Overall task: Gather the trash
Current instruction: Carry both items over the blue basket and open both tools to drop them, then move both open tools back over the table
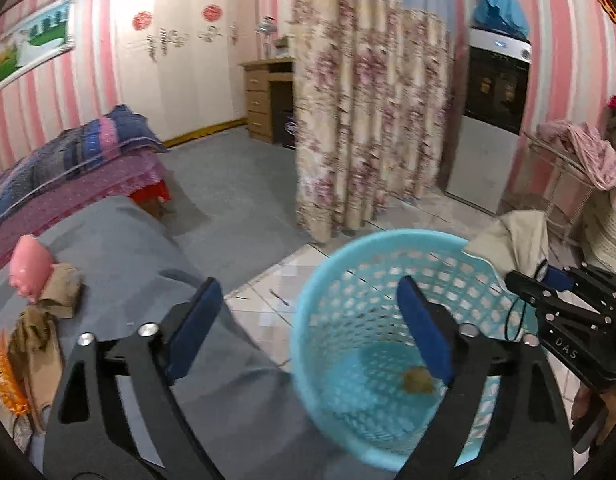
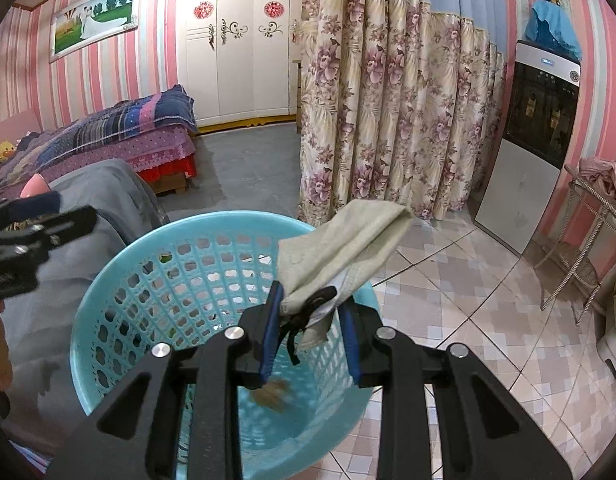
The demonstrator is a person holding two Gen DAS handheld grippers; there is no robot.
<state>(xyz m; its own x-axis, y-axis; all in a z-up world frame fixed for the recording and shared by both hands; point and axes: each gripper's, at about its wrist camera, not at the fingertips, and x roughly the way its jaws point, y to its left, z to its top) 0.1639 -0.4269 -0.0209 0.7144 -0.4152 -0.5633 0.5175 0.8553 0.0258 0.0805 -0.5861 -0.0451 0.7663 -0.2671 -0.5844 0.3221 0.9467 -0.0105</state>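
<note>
A light blue mesh basket [image 1: 336, 280] stands on the tiled floor beside a grey-covered surface [image 1: 119, 248]; it also shows in the right wrist view [image 2: 119, 280]. A brown crumpled scrap [image 1: 418, 380] lies on its bottom, also seen in the right wrist view [image 2: 273, 394]. My left gripper [image 1: 308, 312] is open and empty above the basket's near rim. My right gripper [image 2: 312, 304] is shut on a beige cloth piece [image 2: 340, 240] with a black strap, held over the basket; the cloth also shows in the left wrist view [image 1: 512, 236].
On the grey surface at left lie a pink item [image 1: 29, 270], brown paper scraps [image 1: 61, 290] and an orange wrapper [image 1: 7, 380]. A floral curtain [image 1: 368, 120], a bed [image 1: 67, 164], a water dispenser [image 2: 536, 140] and a wire rack [image 2: 588, 240] surround the floor.
</note>
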